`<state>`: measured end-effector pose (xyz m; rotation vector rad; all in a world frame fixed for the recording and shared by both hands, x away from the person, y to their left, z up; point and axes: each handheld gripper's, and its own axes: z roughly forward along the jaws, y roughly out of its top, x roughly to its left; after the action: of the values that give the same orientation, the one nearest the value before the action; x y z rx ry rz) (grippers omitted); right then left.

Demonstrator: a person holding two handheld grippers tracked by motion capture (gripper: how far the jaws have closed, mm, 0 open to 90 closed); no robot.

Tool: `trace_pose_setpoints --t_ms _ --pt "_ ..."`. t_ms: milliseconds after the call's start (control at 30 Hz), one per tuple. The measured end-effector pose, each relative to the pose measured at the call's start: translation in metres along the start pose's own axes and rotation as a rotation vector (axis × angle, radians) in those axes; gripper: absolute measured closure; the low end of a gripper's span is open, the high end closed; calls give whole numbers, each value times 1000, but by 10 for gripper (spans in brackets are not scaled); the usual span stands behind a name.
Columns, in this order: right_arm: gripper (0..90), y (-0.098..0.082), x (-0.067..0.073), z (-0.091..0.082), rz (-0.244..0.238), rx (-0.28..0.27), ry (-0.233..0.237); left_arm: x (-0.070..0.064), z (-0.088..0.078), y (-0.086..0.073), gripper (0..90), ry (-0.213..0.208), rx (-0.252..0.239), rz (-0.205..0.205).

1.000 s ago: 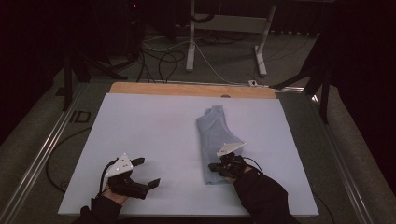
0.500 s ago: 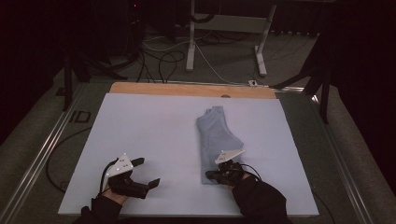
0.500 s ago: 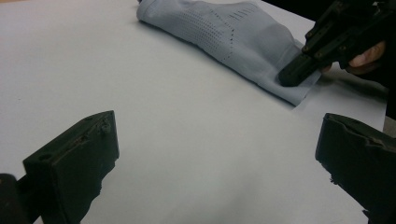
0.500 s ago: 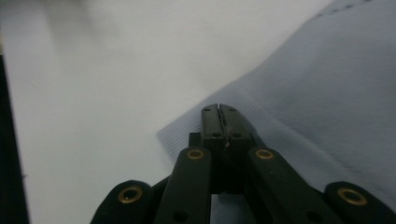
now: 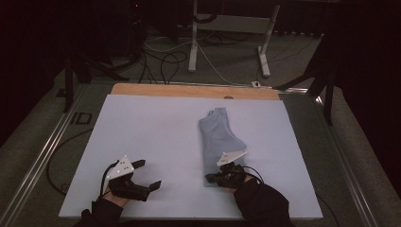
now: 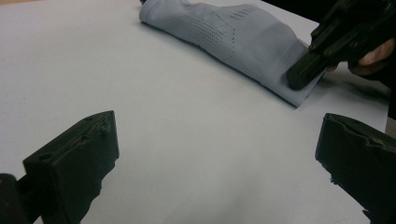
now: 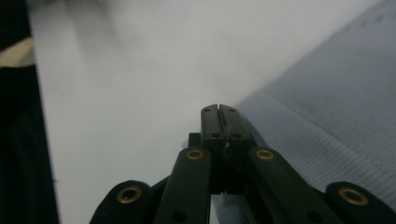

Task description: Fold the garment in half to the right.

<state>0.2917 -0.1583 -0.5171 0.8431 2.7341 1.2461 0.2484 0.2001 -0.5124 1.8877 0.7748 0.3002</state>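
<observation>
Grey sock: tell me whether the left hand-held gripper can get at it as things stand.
Probably yes: the left hand-held gripper stands open, bare table lies between it and the grey sock.

Grey sock (image 6: pixel 233 42) beyond parted jaws — another claw (image 6: pixel 303 74) at its hem

We find no text, label, brand, number or sign that can be read in any of the views. The folded grey garment (image 5: pixel 218 140) carries only a pattern of small punched dots, no lettering, and the pale sheet on the desk (image 5: pixel 156 137) is blank. The grey plates on top of the grippers show small dark marks, too small for us to read.
</observation>
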Motion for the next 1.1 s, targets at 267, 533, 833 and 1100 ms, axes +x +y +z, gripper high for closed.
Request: trace_pose_setpoints --t_ms 267,533,833,1100 --pt "505 15 -5 -21 -35 -90 -7 1 -2 1 1 0 -7 2" --pt "130 22 -10 -30 -58 -157 12 7 -5 0 1 -14 -4 9" --pt "91 21 -25 -42 -25 -203 -11 8 -6 -1 1 -25 -5 19" --pt "92 12 -33 -62 -40 -231 -56 10 -8 -2 1 -30 1 19"
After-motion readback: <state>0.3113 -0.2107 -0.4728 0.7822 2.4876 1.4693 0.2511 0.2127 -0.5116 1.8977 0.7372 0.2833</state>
